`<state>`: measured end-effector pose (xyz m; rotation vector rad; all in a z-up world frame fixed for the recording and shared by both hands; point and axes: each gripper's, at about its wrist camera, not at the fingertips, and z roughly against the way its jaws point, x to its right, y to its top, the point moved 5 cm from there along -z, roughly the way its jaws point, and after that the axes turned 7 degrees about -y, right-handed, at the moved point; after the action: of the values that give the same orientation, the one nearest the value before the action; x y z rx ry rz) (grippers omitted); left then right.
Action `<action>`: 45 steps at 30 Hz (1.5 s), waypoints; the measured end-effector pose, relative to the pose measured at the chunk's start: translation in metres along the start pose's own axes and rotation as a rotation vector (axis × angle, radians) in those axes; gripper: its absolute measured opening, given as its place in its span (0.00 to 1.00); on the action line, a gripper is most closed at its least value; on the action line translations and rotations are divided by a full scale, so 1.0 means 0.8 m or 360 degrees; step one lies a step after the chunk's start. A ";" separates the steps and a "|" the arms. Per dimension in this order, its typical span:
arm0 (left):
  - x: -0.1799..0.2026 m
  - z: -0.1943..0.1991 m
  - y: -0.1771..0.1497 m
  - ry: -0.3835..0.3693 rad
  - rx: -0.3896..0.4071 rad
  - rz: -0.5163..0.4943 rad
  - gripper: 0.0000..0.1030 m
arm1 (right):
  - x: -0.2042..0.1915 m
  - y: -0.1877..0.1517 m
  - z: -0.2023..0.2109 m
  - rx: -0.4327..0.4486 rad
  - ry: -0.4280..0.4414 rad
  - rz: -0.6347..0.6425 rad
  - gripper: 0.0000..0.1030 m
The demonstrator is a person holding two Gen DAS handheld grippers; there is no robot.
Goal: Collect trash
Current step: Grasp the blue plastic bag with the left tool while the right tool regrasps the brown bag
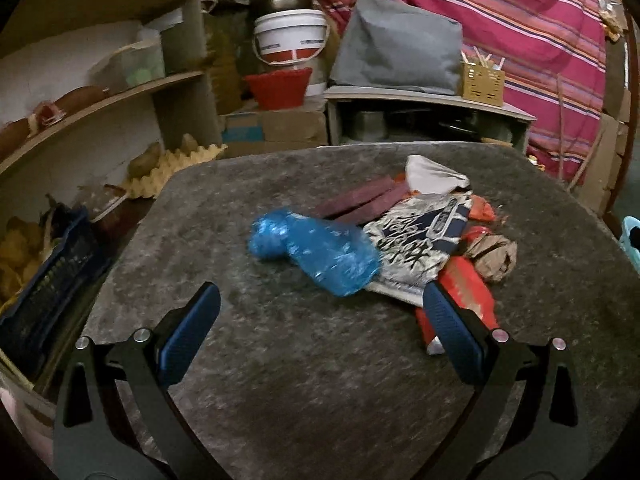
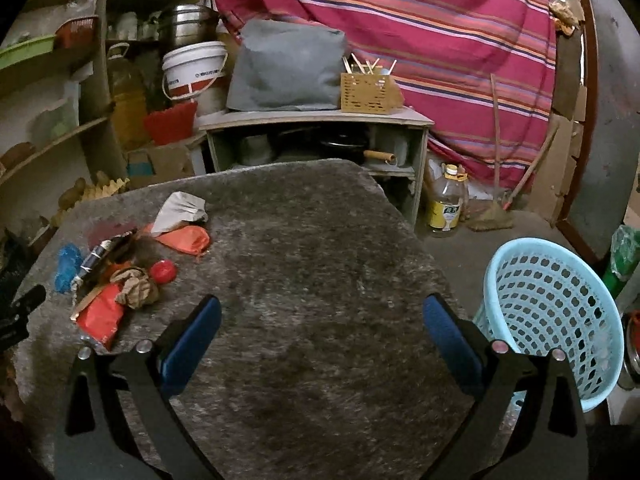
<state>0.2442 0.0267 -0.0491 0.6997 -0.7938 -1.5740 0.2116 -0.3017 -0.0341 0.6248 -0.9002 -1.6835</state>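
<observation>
Left wrist view: the left gripper (image 1: 320, 300) hangs wide open and empty; the blue plastic bag (image 1: 316, 254) lies just ahead between its fingers, atop the trash pile on the bench (image 1: 280, 380). Best to close on the bag's crumpled middle alone.

Right wrist view: the right gripper (image 2: 322, 304) gapes empty over bare bench; the basket (image 2: 552, 320) stands just beyond its right finger.

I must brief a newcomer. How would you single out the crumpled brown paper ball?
Start at the grey table, then its trash pile. The crumpled brown paper ball lies beside the red bottle cap, above the red wrapper. It alone is dull brown.
</observation>
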 end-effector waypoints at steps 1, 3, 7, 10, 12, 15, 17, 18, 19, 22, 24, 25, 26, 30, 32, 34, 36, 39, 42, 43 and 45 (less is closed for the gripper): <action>0.000 -0.004 0.004 0.0008 0.0000 -0.0010 0.95 | 0.001 0.000 -0.002 -0.0003 0.0000 -0.0008 0.96; -0.003 -0.014 0.012 0.0034 -0.0001 -0.0050 0.95 | 0.005 0.000 -0.008 -0.0031 0.0002 -0.0046 0.96; -0.015 -0.037 0.019 0.0023 -0.0045 -0.0017 0.95 | 0.002 0.000 -0.019 -0.0080 0.0029 -0.0071 0.96; -0.018 -0.058 0.020 -0.0007 -0.0108 -0.0003 0.89 | -0.007 0.002 -0.024 -0.0076 0.0019 -0.0016 0.96; -0.018 -0.075 0.017 -0.0030 -0.0166 -0.0014 0.73 | -0.013 0.003 -0.025 -0.0073 0.0014 0.0005 0.96; -0.021 -0.092 0.013 -0.0101 -0.0241 0.0013 0.39 | -0.023 0.005 -0.026 -0.0077 0.0049 0.0000 0.96; -0.026 -0.094 0.011 -0.0108 -0.0258 0.0018 0.21 | -0.034 0.005 -0.025 -0.0076 0.0074 0.0004 0.96; -0.030 -0.089 0.011 -0.0093 -0.0238 0.0013 0.16 | -0.038 0.006 -0.025 -0.0075 0.0080 0.0011 0.96; -0.033 -0.085 0.011 -0.0082 -0.0221 0.0005 0.15 | -0.045 0.006 -0.024 -0.0070 0.0090 0.0022 0.96; -0.044 -0.063 0.015 -0.0042 -0.0152 -0.0023 0.11 | -0.064 0.006 -0.023 -0.0067 0.0118 0.0042 0.96; -0.055 -0.045 0.018 -0.0018 -0.0104 -0.0015 0.10 | -0.075 0.007 -0.023 -0.0067 0.0138 0.0059 0.96; -0.063 -0.034 0.021 0.0003 -0.0072 -0.0006 0.10 | -0.082 0.006 -0.023 -0.0064 0.0144 0.0068 0.96; -0.070 -0.025 0.023 0.0023 -0.0047 0.0001 0.10 | -0.092 0.006 -0.023 -0.0062 0.0158 0.0082 0.96; -0.097 -0.004 0.030 0.0089 0.0019 0.0041 0.10 | -0.122 0.001 -0.027 -0.0072 0.0187 0.0126 0.96; -0.112 -0.001 0.030 0.0109 0.0032 0.0065 0.10 | -0.137 -0.001 -0.030 -0.0081 0.0200 0.0150 0.96; -0.123 -0.004 0.027 0.0120 0.0021 0.0083 0.10 | -0.152 -0.004 -0.033 -0.0087 0.0205 0.0177 0.96; -0.134 -0.010 0.022 0.0132 0.0000 0.0093 0.10 | -0.168 -0.005 -0.039 -0.0091 0.0208 0.0211 0.96; -0.144 -0.012 0.018 0.0149 -0.0008 0.0094 0.10 | -0.183 -0.007 -0.047 -0.0108 0.0214 0.0239 0.96; -0.153 -0.012 0.015 0.0150 -0.0006 0.0107 0.10 | -0.196 -0.008 -0.055 -0.0124 0.0214 0.0265 0.96; -0.155 -0.012 0.015 0.0151 -0.0006 0.0109 0.10 | -0.200 -0.009 -0.058 -0.0129 0.0217 0.0274 0.95; -0.157 -0.013 0.014 0.0156 -0.0010 0.0106 0.10 | -0.209 -0.010 -0.063 -0.0145 0.0221 0.0304 0.94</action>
<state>0.2768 0.1486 -0.0452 0.7333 -0.7324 -1.4702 0.2943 -0.1531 -0.0755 0.5684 -0.7555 -1.4822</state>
